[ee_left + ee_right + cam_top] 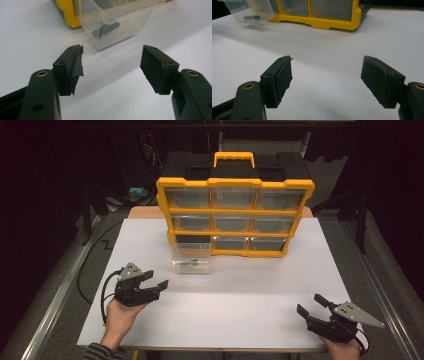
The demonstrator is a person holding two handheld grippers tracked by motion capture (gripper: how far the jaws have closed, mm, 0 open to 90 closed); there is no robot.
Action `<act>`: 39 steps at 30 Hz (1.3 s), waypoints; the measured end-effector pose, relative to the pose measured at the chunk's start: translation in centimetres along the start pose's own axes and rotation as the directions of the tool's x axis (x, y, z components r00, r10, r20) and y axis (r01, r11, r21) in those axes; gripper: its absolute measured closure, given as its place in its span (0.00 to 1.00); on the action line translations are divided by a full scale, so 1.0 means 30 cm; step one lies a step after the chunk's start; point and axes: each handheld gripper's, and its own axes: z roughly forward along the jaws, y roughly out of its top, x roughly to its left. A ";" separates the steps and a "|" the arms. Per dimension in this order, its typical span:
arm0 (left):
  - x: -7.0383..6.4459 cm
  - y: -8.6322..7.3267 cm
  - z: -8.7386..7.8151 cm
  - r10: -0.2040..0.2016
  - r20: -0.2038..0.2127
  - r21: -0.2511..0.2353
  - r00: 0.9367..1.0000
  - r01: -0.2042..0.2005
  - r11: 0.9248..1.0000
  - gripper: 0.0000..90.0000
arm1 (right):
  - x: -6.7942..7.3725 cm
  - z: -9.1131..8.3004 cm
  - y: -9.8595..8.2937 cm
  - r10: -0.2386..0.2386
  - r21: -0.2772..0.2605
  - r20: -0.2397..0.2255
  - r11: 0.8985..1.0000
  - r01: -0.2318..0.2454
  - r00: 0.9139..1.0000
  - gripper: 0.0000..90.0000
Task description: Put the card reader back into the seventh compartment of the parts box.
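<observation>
- Nearest the camera in the high view, a person's two hands rest at the front edge of a white table (240, 290), a striped sleeve showing at the lower left.
- The right gripper (311, 306) lies low at the table's front right corner, its jaws spread wide with nothing between them; the right gripper view shows bare white surface in the gap (325, 80).
- The left gripper (154, 279) sits at the front left, grey plate on top and cable trailing behind the hand, jaws likewise apart and empty, aimed toward the middle of the table.
- In the left gripper view, its pads (75, 70) stand well apart, one with a loose flap of black lining, and the gap frames a clear plastic drawer just ahead.
- That clear plastic drawer (192, 258) stands on the table, pulled out and free of the cabinet, in front of the bottom-left slot; a small dark item lies inside it (106, 30).
- The drawer is near the left gripper, not touching it, and well apart from the right one.
- Behind it, a yellow-and-black organizer cabinet (235, 215) stands upright at the table's far edge, three rows of three compartments, yellow carry handle on top; its bottom-left bay looks dark and open.
</observation>
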 end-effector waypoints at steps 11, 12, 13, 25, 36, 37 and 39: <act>0.033 -0.025 -0.005 -0.026 -0.025 -0.013 0.999 0.026 1.000 0.38 | -0.001 0.002 0.000 0.002 0.005 0.000 1.000 -0.002 1.000 0.28; 0.036 -0.028 -0.005 -0.028 -0.029 -0.018 0.999 0.028 0.999 0.38 | -0.001 0.002 0.000 0.000 0.005 0.000 1.000 0.000 1.000 0.28; 0.038 -0.030 -0.006 -0.031 -0.031 -0.020 0.999 0.030 0.999 0.38 | -0.002 0.002 0.000 -0.001 0.005 0.000 1.000 0.001 1.000 0.28; 0.071 -0.062 -0.020 -0.069 -0.046 -0.073 0.997 0.066 0.995 0.37 | -0.002 0.002 0.000 0.005 0.006 0.000 1.000 -0.005 1.000 0.28; 0.081 -0.103 -0.021 -0.087 -0.051 -0.090 0.995 0.082 0.993 0.36 | -0.001 0.002 0.000 0.004 0.005 0.001 1.000 -0.004 1.000 0.28; 0.081 -0.106 -0.021 -0.086 -0.048 -0.087 0.995 0.082 0.993 0.36 | -0.001 0.002 0.000 0.004 0.006 0.001 1.000 -0.004 1.000 0.28; 0.081 -0.113 -0.018 -0.086 -0.047 -0.085 0.995 0.081 0.993 0.36 | -0.001 0.002 0.000 0.001 0.006 0.002 1.000 -0.001 1.000 0.28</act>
